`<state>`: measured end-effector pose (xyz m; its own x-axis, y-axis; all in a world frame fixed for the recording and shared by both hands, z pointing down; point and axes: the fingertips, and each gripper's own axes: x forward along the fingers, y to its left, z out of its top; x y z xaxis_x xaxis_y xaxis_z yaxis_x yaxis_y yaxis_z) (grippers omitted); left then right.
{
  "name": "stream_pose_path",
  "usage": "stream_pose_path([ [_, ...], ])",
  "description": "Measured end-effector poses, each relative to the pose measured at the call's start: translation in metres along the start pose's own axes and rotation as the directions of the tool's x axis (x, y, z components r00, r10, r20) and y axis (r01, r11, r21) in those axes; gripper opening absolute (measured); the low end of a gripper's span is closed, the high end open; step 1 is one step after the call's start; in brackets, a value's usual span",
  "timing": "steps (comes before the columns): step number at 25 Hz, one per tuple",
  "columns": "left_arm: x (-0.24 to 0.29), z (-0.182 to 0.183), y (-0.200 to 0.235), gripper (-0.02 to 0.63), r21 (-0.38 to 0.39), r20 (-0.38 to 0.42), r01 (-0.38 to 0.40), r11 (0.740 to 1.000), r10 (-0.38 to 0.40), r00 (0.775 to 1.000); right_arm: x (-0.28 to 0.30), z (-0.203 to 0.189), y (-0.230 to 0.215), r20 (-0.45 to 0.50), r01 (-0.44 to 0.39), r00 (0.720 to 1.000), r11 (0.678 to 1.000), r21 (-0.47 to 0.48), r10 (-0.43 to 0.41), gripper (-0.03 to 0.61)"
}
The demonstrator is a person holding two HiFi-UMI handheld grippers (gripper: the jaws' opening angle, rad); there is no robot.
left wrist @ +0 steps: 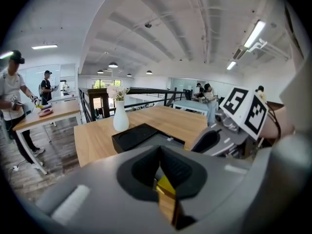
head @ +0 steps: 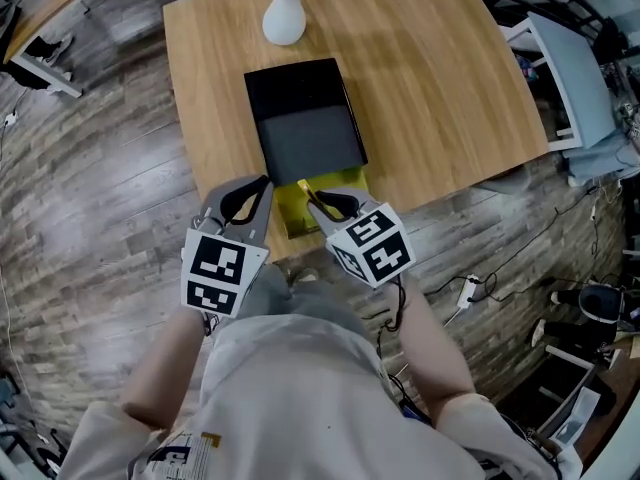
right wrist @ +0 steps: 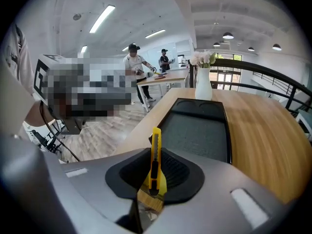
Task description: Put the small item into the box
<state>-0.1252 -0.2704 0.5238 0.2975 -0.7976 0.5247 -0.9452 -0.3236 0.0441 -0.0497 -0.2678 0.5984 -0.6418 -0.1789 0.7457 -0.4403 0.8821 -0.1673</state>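
A yellow utility knife (right wrist: pixel 155 140) stands upright between the jaws of my right gripper (right wrist: pixel 156 156), which is shut on it. In the head view the right gripper (head: pixel 312 198) holds the knife (head: pixel 303 187) just over the near end of the black box (head: pixel 305 118), above a yellow-green tray (head: pixel 335 183) at the table's front edge. The box (right wrist: pixel 197 130) lies open with a grey lining. Beside it on the left, my left gripper (head: pixel 262 186) is shut with nothing seen between its pads (left wrist: pixel 158 155); a yellow patch shows below them.
A white vase (head: pixel 284 16) with flowers stands at the far end of the wooden table (head: pixel 440 88), behind the box. Metal railing and other tables with people lie beyond. The table's front edge is just under my grippers.
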Motion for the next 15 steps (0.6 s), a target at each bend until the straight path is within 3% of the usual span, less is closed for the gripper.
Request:
stream_pose_path([
  [15, 0.036, -0.071, 0.005, 0.003, -0.076, -0.082, 0.022, 0.997, -0.028, 0.996, 0.073, -0.051, -0.008, -0.213, -0.05, 0.977, 0.995, -0.09, 0.03, 0.064],
])
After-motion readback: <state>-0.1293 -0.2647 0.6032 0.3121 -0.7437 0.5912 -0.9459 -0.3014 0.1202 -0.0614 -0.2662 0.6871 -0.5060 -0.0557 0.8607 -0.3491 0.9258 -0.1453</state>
